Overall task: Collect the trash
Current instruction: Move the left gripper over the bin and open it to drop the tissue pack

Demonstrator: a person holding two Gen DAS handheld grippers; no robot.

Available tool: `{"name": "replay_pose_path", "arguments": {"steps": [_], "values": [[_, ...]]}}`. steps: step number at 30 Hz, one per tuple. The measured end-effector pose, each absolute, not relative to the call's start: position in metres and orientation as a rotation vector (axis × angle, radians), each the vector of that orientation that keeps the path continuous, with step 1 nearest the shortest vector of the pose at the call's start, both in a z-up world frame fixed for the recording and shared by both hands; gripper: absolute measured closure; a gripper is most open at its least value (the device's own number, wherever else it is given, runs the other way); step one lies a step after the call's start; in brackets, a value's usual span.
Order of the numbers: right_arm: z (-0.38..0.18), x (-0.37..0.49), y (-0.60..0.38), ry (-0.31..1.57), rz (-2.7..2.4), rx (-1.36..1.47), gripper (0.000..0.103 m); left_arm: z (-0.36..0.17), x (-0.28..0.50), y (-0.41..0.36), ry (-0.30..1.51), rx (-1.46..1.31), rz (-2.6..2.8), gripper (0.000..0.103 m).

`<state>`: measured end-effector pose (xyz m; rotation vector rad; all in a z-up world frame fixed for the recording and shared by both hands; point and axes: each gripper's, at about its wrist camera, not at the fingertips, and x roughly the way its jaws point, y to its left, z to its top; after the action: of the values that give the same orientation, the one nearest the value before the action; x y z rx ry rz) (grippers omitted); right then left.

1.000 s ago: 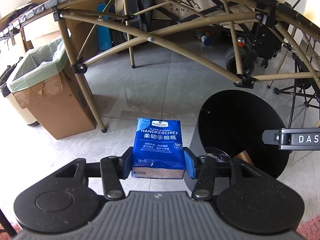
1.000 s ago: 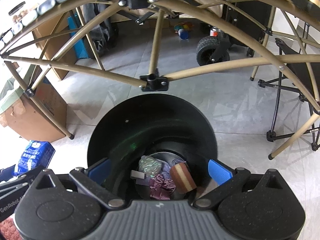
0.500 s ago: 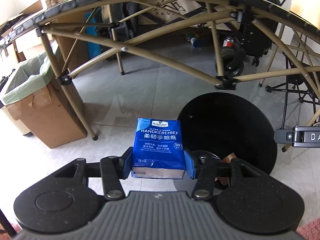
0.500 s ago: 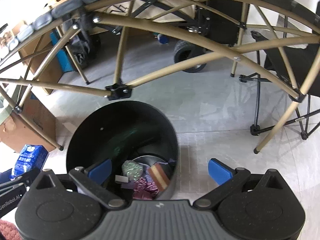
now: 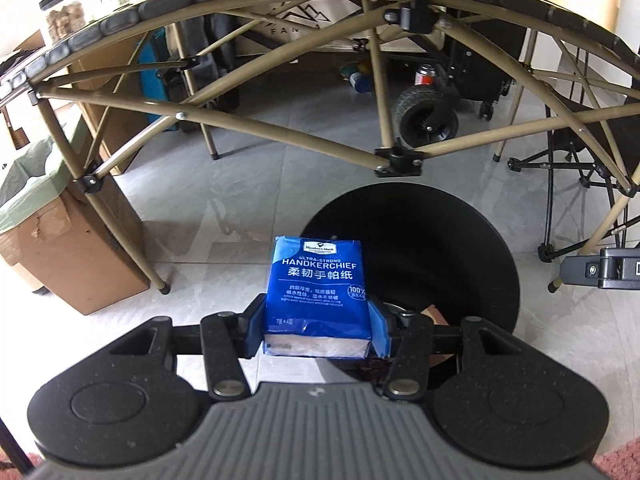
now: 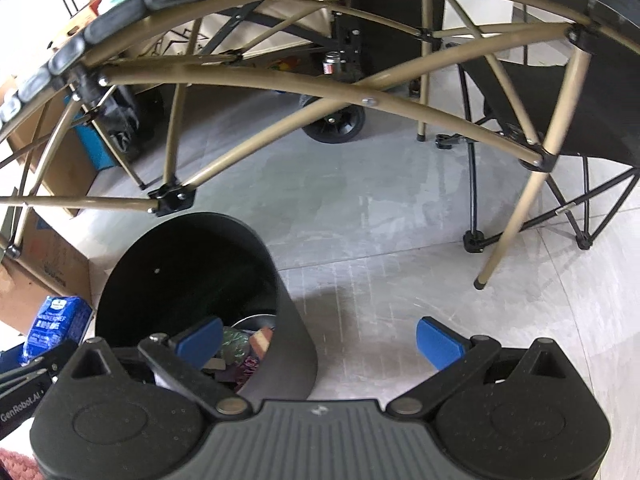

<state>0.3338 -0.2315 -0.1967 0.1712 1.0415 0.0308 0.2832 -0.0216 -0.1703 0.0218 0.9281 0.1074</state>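
My left gripper [image 5: 318,330] is shut on a blue handkerchief tissue pack [image 5: 318,292], blue pads pressed on both its sides. The pack hangs over the near left rim of a round black trash bin [image 5: 432,248]. In the right wrist view the same bin [image 6: 192,264] stands at lower left with wrappers and scraps [image 6: 248,344] at its bottom. My right gripper [image 6: 320,338] is open and holds nothing; its left pad is over the bin's mouth, its right pad over bare floor. The held pack [image 6: 56,320] shows at the far left edge.
A folding table's tan metal frame [image 5: 280,132] arches over the floor behind the bin. A cardboard box with a green liner [image 5: 60,236] stands at left. A black folding chair [image 6: 560,120] is at right, a wheeled cart [image 5: 428,116] behind. Grey floor tiles lie right of the bin.
The left gripper carried the tissue pack rightward, from beside the bin to over its rim. The right gripper slid right, from centred over the bin to its right edge.
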Motion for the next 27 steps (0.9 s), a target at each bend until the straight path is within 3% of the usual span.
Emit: {"name": "replay_pose_path", "arguments": {"steps": [27], "values": [[-0.206,0.324,-0.287,1.042,-0.067,0.259,0.000,-0.192,0.323,-0.080,1.011,0.002,0.056,0.052]]}}
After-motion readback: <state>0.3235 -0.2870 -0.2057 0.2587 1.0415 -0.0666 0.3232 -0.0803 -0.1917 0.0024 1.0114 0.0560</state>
